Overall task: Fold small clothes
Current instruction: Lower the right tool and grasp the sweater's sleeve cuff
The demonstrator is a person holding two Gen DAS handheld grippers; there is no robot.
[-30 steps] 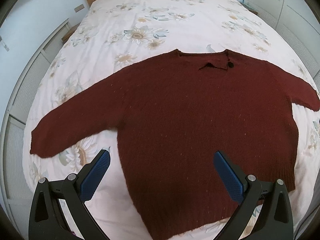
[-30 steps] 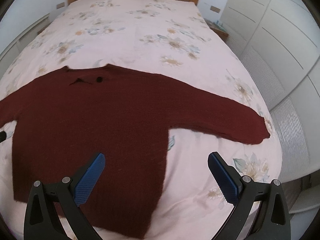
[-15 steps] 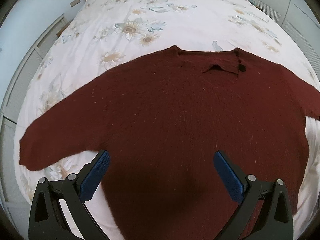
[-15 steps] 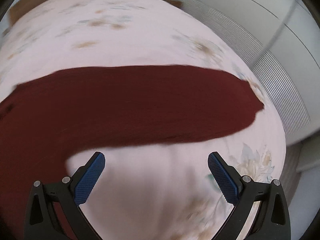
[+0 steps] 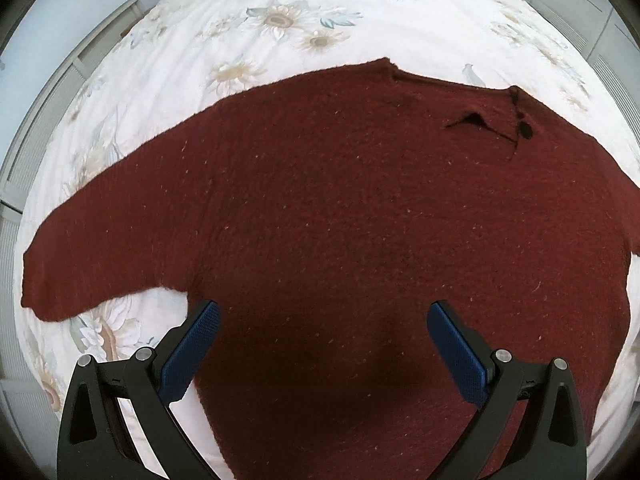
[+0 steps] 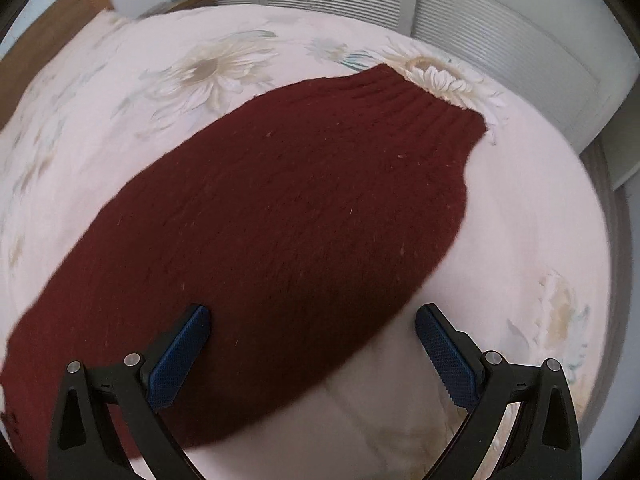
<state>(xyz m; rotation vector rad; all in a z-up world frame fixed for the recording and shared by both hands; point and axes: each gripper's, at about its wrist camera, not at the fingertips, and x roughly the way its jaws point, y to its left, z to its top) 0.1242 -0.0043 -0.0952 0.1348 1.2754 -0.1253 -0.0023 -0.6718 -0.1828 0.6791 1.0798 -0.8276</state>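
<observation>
- Your left gripper: jaws wide apart, holding nothing, low over the sweater body.
- Your right gripper: also spread, empty, over the sleeve mid-length.
- Sweater: dark red, flat & face-up on floral bedspread, arms out to the sides.
- Ribbed cuff at far end, nr bed edge.
- Louvred doors beyond.

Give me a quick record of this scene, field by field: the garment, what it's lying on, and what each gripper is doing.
garment: dark red knit sweater, spread flat, sleeves out
surface: floral bedspread
left gripper: open, over the sweater's body, holding nothing
right gripper: open, over a sleeve
sleeve cuff: ribbed, lying flat
fold: not yet started
</observation>
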